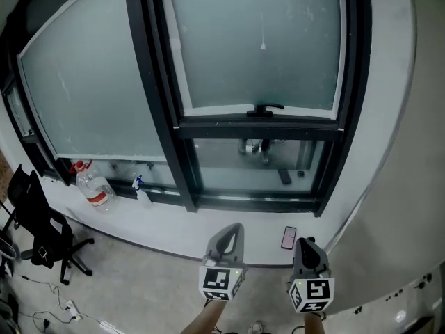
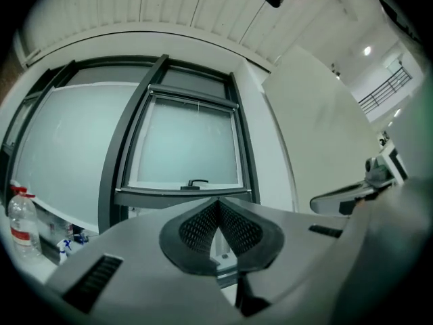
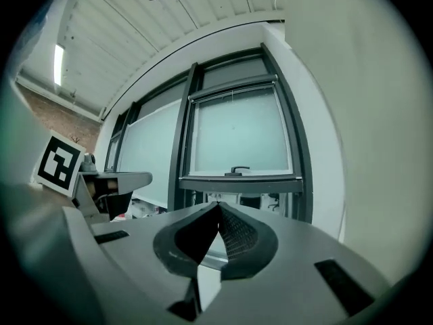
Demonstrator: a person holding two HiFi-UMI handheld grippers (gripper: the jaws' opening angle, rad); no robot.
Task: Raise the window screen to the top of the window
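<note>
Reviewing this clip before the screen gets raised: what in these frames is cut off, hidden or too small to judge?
1. Head view: the window screen is cut off by the upper edge, so its top is unseen there.
2. Head view: the phone is too small to read.
3. Head view: the fittings behind the lower pane are too small to identify.

a big window (image 1: 90, 82) with milky glass fills the wall, held in thick black frames (image 1: 149, 82). a white ledge (image 1: 174, 229) runs under it, with a water bottle (image 1: 94, 186), a small spray bottle (image 1: 142, 193) and a phone (image 1: 288, 237) on it. a black chair (image 1: 38, 221) stands on the grey floor (image 1: 139, 284) at the left. the right wall (image 1: 410, 152) is white. the white ceiling (image 3: 135, 39) has a long light (image 3: 59, 63).
</note>
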